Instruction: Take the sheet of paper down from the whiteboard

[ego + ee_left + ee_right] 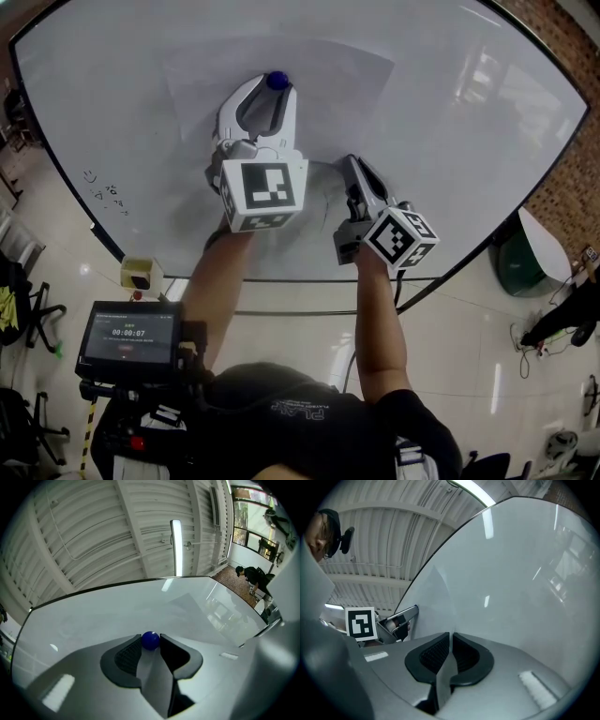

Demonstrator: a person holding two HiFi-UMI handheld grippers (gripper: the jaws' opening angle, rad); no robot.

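Note:
A white sheet of paper lies flat on the whiteboard, pinned near its top edge by a round blue magnet. My left gripper reaches up the board, and its two tips press on either side of the magnet. Lower and to the right, my right gripper sits at the sheet's bottom edge. In the right gripper view the jaws stand almost together with the paper's edge pinched between the pads. The sheet shows only faintly in the left gripper view.
Small handwriting marks the board's lower left. A pale yellow box sits at the board's bottom rail, with a screen device below it. A brick wall borders the right. A person stands far off.

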